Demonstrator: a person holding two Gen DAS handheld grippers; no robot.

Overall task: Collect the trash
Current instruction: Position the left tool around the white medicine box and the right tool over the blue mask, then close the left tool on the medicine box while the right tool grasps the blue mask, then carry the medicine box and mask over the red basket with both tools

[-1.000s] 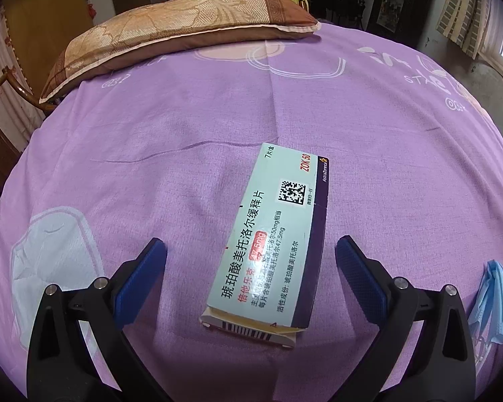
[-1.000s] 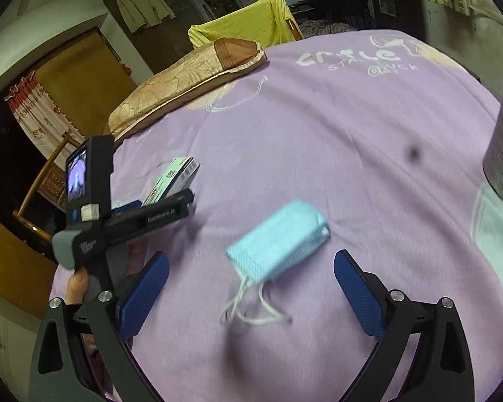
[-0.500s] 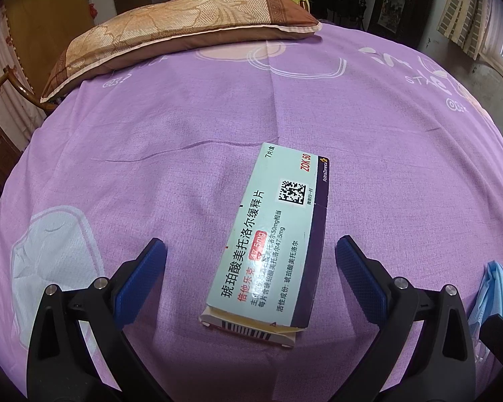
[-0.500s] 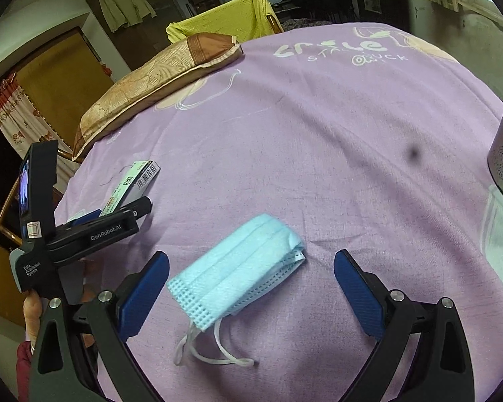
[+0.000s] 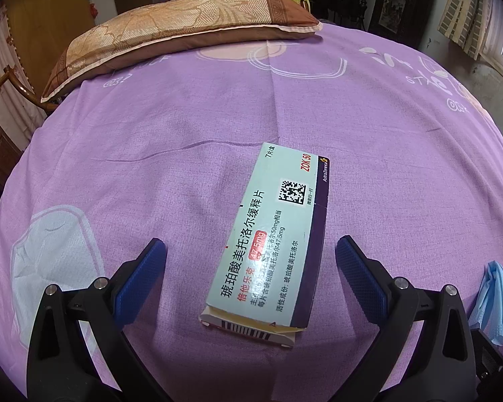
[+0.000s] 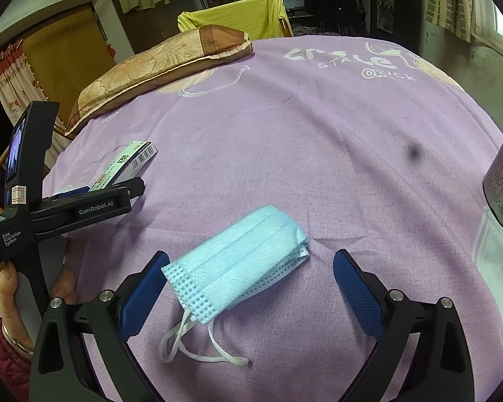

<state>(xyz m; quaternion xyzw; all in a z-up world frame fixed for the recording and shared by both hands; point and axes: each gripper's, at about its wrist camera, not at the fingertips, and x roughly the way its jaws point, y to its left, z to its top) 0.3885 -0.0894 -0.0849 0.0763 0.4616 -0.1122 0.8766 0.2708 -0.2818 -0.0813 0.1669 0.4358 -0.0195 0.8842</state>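
Left gripper [image 5: 250,276] jaws are standing apart, flanking the medicine box [image 5: 274,241] lying on the purple bed [image 5: 184,140]; right gripper [image 6: 250,284] jaws are gaping around the blue face mask [image 6: 241,263], its left pad touching it

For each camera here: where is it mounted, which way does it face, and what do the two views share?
Left wrist: on the left tool, looking along its open fingers at the box on the bedsheet.
Right wrist: on the right tool, facing the mask; a hand holding the left tool shows.
Shared: box, mask, sheet, pillow.
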